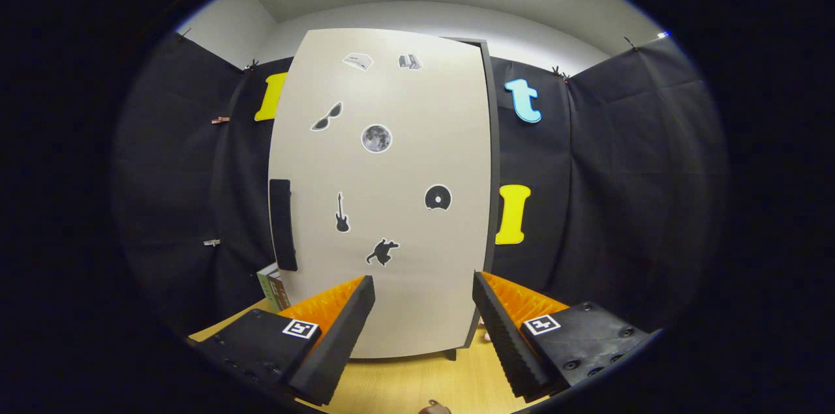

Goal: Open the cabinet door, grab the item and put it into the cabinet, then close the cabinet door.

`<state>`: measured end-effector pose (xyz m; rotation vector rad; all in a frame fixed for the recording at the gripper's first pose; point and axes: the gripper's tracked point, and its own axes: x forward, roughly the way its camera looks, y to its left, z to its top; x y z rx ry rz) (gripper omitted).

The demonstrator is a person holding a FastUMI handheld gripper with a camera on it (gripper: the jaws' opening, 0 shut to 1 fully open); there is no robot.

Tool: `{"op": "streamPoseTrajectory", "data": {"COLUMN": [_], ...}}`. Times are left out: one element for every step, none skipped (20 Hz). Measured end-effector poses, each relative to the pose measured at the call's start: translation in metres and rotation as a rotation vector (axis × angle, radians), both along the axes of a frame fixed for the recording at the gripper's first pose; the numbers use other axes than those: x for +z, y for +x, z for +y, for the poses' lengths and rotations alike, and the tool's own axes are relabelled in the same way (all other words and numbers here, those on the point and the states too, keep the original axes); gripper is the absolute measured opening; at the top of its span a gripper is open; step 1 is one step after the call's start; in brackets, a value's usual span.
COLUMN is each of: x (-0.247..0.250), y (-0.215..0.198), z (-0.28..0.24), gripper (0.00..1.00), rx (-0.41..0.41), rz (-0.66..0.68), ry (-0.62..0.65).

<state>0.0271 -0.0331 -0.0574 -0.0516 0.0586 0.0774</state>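
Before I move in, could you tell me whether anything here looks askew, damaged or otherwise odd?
Nothing stands out. The cabinet door is shut and looks intact, its black handle and stickers in place. A box peeks out beside the cabinet. The hand-held gripper is open, holding nothing.

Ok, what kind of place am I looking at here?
Probably a staged test booth, not a real home: black cloth wall on all sides, a lone pale cabinet with stickers and its door shut on a wooden tabletop. The gripper is open in front of it.
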Motion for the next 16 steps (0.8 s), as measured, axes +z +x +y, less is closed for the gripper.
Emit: {"op": "streamPoseTrajectory", "data": {"x": [-0.001,-0.002,-0.002,-0.001,-0.001,0.001,0.002,0.003,0.003,0.003,0.002,0.003,0.006,0.007,0.006,0.007], "y": [0.001,0.001,0.001,0.002,0.001,0.001,0.002,0.004,0.005,0.004,0.004,0.004,0.004,0.004,0.005,0.005], "z": [-0.001,-0.002,-0.002,0.0,0.002,0.004,0.005,0.005,0.006,0.008,0.01,0.012,0.012,0.013,0.013,0.014], "gripper": [0.98,0.98,0.98,0.98,0.98,0.98,0.98,0.98,0.98,0.98,0.98,0.98,0.98,0.98,0.98,0.98], "rx": [0.0,-0.002,-0.002,0.003,0.011,0.017,0.021,0.024,0.026,0.032,0.039,0.043,0.045,0.047,0.048,0.051], "rz": [0.0,0.001,0.002,0.003,0.005,0.005,0.0,-0.006,-0.008,-0.007,-0.002,-0.001,-0.005,-0.009,-0.01,-0.014], "ry": [-0.005,-0.011,-0.015,-0.012,-0.008,-0.007,-0.01,-0.016,-0.023,-0.026,-0.025,-0.022,-0.02,-0.02,-0.022,-0.024]}}
